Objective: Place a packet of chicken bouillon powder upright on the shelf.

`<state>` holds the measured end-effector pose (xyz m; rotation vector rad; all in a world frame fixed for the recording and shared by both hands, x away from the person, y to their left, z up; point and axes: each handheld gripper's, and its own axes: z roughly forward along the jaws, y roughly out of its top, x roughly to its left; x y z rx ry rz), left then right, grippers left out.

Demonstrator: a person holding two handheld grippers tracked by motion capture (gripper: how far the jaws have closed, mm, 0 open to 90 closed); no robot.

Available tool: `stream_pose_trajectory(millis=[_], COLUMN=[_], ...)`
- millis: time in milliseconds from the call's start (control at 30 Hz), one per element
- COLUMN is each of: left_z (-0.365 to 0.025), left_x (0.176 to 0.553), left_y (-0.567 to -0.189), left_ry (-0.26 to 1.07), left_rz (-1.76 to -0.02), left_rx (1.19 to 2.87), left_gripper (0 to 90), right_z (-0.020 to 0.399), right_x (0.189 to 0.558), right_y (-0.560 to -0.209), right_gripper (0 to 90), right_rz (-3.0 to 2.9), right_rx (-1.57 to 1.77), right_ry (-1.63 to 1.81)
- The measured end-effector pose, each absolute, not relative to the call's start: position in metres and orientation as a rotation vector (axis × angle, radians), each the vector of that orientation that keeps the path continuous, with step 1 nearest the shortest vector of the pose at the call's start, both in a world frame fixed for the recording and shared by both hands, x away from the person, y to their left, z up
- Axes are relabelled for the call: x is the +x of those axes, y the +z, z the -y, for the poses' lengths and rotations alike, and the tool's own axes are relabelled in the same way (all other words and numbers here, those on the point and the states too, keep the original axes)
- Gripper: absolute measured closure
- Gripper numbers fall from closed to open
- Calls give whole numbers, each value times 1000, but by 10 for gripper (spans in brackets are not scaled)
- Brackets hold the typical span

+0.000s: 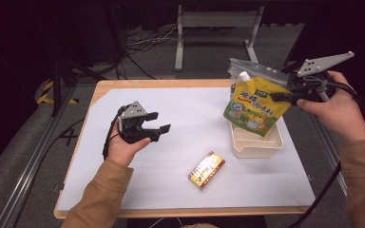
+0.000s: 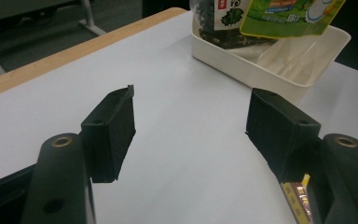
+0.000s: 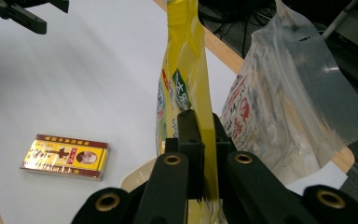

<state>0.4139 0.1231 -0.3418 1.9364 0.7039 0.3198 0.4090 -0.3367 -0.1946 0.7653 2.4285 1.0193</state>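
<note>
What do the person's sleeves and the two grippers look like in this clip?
Both forearms wear tan-brown sleeves. The left gripper is black with blocky jaw pads, a grey three-cornered plate on top and a black cable trailing past the wrist. The right gripper is black too, with brass-coloured rivets, a larger grey plate dotted with holes and a thick black cable.

My table (image 1: pixel 123 88) is wood-edged under a white sheet (image 1: pixel 180 156). A small yellow-and-red box (image 1: pixel 206 169) lies flat near the front. Behind the bin, a clear bag (image 3: pixel 289 107) stands upright. Beyond the table, cables (image 1: pixel 142 42) trail over grey floor beside a metal frame (image 1: pixel 214 21).
</note>
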Motion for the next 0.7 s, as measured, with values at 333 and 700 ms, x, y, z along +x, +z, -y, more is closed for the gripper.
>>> stream_pose_trajectory(millis=[333, 700], left_z=[-123, -122], left_x=[414, 414], left_y=[-342, -342], left_ry=[322, 321], left_rz=[-698, -693], left_rx=[1947, 1958], left_gripper=[331, 329], right_z=[341, 344], right_x=[411, 413], right_y=[-198, -205], right_gripper=[895, 895], right_rz=[-2447, -2485], right_rx=[741, 734], right_ry=[942, 900])
